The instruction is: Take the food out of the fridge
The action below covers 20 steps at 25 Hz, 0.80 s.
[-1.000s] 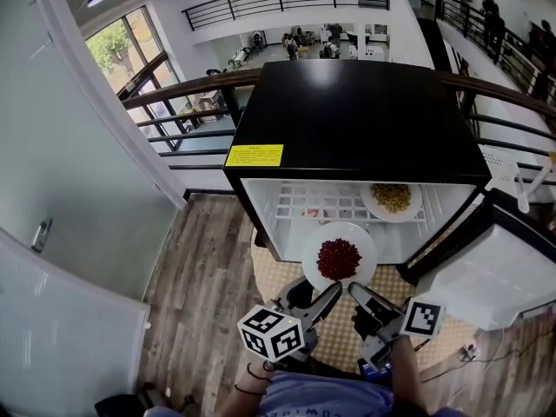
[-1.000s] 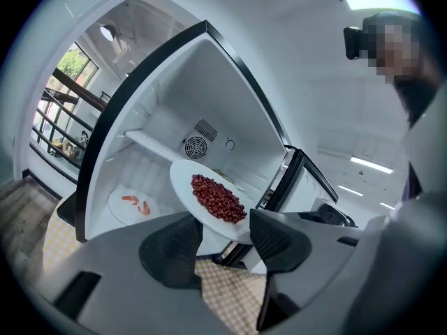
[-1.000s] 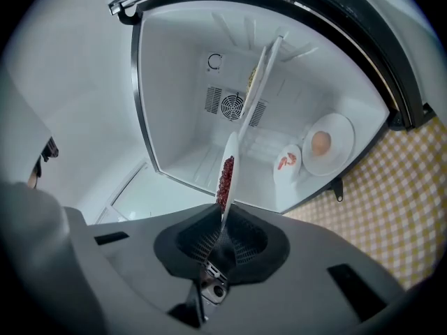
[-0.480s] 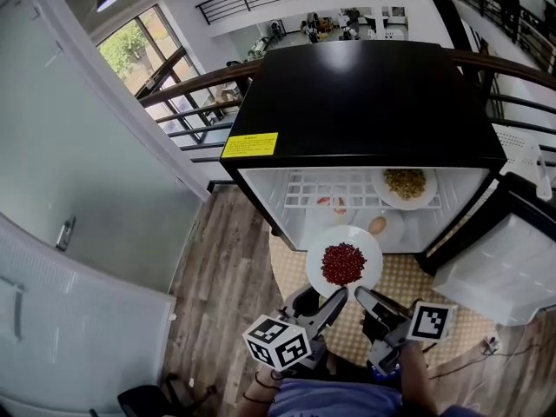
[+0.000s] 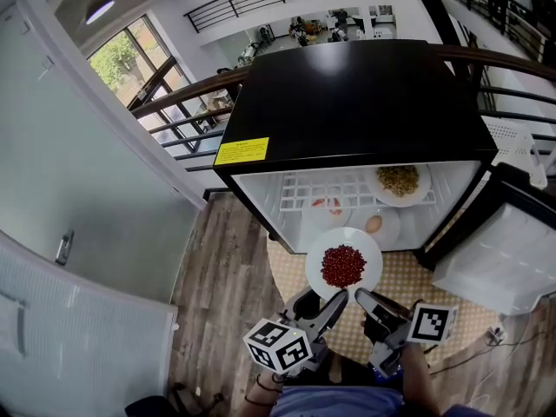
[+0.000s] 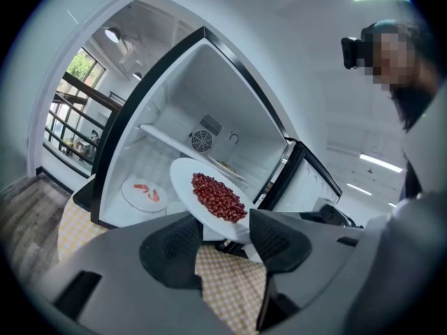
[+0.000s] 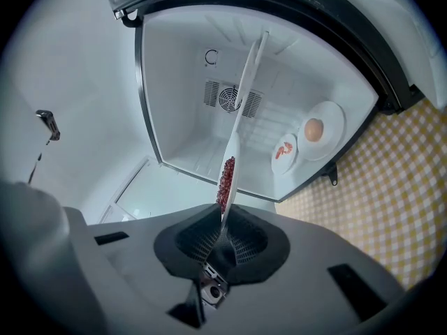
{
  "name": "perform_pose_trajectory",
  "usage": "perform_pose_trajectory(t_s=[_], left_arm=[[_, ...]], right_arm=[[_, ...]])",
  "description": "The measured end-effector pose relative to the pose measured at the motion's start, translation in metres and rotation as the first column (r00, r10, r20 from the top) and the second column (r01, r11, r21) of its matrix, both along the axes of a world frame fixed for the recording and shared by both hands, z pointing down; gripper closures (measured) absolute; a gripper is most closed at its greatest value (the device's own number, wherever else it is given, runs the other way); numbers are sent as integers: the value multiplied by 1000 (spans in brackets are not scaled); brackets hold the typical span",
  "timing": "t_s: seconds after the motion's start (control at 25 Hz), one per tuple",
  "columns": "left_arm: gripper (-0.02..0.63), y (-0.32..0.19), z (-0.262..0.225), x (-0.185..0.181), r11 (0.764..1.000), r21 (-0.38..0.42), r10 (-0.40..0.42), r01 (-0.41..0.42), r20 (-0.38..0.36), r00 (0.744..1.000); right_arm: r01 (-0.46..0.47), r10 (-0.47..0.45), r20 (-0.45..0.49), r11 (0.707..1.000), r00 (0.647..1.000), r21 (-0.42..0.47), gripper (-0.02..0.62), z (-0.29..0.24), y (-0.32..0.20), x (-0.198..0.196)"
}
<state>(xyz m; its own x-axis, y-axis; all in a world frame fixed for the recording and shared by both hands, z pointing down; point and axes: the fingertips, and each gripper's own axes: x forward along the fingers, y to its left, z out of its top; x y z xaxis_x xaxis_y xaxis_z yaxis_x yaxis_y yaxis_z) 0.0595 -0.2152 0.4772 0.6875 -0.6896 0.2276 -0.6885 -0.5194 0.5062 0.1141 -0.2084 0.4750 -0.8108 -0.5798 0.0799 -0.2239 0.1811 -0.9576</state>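
White plate (image 5: pixel 318 263) of red beans (image 5: pixel 342 265), clamped at its rim by the right tongs (image 5: pixel 360 295), before the open fridge (image 5: pixel 347 102). Beside it, the left tongs (image 5: pixel 340 297) stand open.

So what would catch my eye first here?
A white plate heaped with red beans, pinched at its rim by the right gripper, hangs before the open black fridge. Inside lie yellowish food on the wire shelf, plus an egg and some red bits on the floor below it.

Checkered mat (image 5: pixel 408 285) on wooden floor (image 5: pixel 217 272)
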Motion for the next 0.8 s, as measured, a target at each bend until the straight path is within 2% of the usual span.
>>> perform_pose_trajectory(t_s=[0.28,0.44,0.8], left_arm=[[388,15,-3,-20,999,17,50,-50,-5,999],[388,29,-7,-37,995,36,88,-88,-10,996],[388,75,-13,-108,992,53,113,-111,-41,993]], right_arm=[[-50,50,8,999,999,10,558,-6,17,-22],[-91,91,-19,996,996,10,558,-6,34,-38],[-112,113,-26,992,993,50,559,-17,80,-111]])
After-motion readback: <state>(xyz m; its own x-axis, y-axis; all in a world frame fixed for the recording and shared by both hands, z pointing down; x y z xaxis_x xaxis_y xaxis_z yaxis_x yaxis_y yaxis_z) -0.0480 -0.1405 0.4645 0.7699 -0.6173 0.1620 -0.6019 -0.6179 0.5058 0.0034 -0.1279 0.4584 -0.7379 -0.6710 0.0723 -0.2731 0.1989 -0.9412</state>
